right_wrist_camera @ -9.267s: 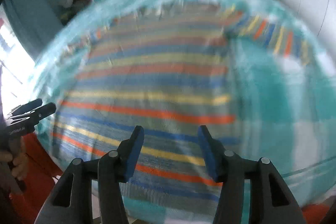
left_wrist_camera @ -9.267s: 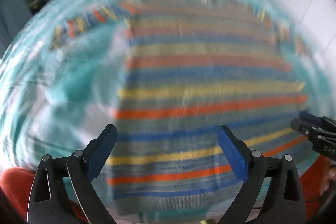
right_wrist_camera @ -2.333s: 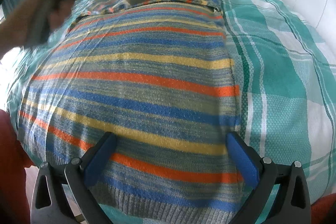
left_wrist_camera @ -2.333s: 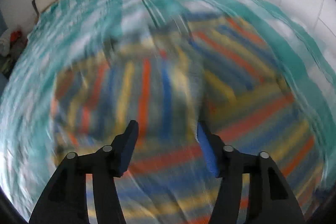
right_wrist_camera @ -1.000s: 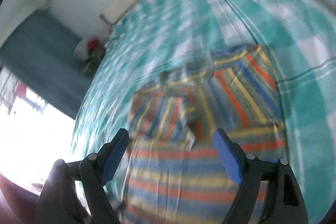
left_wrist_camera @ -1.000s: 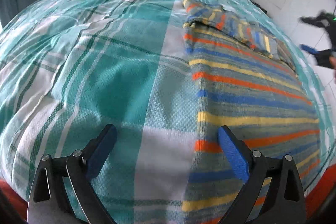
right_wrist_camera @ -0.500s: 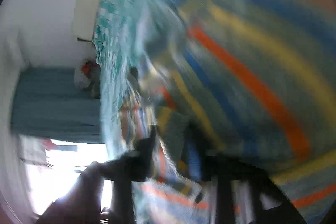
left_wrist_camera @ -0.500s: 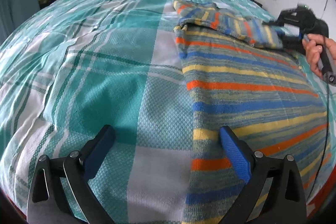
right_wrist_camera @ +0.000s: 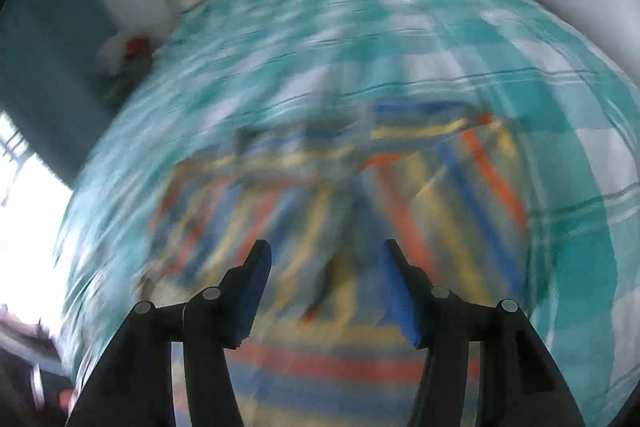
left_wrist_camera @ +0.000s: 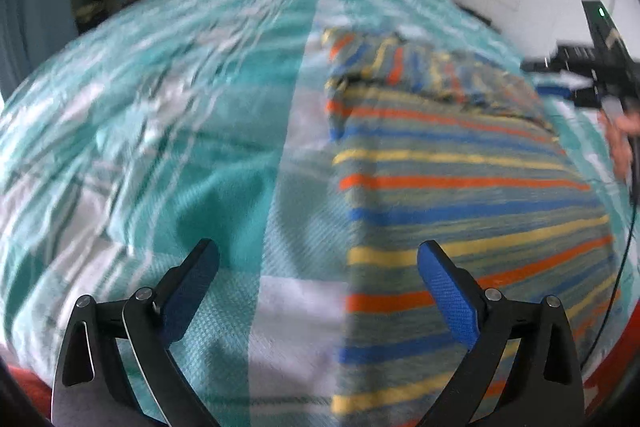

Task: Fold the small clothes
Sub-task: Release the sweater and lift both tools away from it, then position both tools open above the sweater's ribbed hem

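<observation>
Striped knitted sweater [left_wrist_camera: 460,195] is seen spread near the right edge of the teal checked bedspread [left_wrist_camera: 200,115]; left gripper [left_wrist_camera: 318,267] and right gripper [right_wrist_camera: 324,279] are held wide, gripping nothing.

Your left tongs [left_wrist_camera: 318,273] gape wide and empty; your right tongs [right_wrist_camera: 326,285] stand partly parted, gripping nothing.

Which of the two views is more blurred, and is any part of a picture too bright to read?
Right wrist view: heavy motion blur smears the sweater and bedspread; the window at left is blown out white. Left wrist view: milder blur, stripes still readable; fisheye bends the bed's edges.
</observation>
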Available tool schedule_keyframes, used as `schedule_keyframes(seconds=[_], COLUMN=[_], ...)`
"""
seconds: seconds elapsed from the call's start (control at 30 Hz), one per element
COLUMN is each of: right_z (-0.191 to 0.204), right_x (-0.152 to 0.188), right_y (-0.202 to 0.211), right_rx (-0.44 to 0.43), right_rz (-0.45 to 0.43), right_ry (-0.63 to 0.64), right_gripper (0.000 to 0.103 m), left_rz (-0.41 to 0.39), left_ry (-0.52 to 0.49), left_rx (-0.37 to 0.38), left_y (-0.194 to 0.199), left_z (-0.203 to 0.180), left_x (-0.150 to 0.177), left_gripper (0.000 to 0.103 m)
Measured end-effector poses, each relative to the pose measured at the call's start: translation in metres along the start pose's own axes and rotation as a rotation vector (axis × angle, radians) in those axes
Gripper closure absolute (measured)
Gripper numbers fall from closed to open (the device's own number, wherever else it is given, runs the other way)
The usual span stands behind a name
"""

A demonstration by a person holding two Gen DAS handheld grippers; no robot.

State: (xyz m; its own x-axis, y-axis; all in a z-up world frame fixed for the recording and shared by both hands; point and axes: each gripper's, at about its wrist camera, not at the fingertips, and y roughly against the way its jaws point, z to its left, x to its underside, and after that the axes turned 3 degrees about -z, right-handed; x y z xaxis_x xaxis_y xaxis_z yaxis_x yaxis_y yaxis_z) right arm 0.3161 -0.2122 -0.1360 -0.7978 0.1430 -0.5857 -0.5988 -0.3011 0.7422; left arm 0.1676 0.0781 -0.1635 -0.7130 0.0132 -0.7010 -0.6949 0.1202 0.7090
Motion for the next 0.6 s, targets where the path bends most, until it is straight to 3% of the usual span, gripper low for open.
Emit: schedule_keyframes(seconds=[0.03, 0.1, 0.27, 0.37, 0.4, 0.5, 0.6], right_z=[0.01, 0.021, 0.016, 0.004, -0.001, -0.01, -0.009], right_x=[0.019, 0.054, 0.171, 0.223, 0.236, 0.252, 0.254], right_y=[0.013, 0.031, 0.085, 0.11, 0.108, 0.108, 0.107], right_rx=[-0.035, -0.006, 0.194, 0.296, 0.323, 0.338, 0.36], right_rz=[0.026, 0.067, 0.141, 0.138, 0.153, 0.136, 0.112], right_ry=[0.038, 0.099, 0.225, 0.232, 0.217, 0.197, 0.228], right_gripper=[0.041, 0.036, 0.036, 0.032, 0.024, 0.016, 0.013], left_rz=[-0.008, 0.013, 0.109, 0.228, 0.265, 0.211, 0.231], left_ry=[-0.016, -0.042, -0.077, -0.132, -0.153, -0.238, -0.195], left_rx=[0.007, 0.031, 0.105, 0.118, 0.103, 0.042, 0.06], left_y=[0.005, 0.011, 0.019, 0.007, 0.0, 0.0, -0.001], left_z=[-0.005, -0.018, -0.063, -0.091, -0.097, -0.112, -0.107], left_x=[0.001, 0.005, 0.027, 0.05, 0.06, 0.075, 0.074], left_gripper=[0.003, 0.003, 0.003, 0.003, 0.001, 0.0, 0.0])
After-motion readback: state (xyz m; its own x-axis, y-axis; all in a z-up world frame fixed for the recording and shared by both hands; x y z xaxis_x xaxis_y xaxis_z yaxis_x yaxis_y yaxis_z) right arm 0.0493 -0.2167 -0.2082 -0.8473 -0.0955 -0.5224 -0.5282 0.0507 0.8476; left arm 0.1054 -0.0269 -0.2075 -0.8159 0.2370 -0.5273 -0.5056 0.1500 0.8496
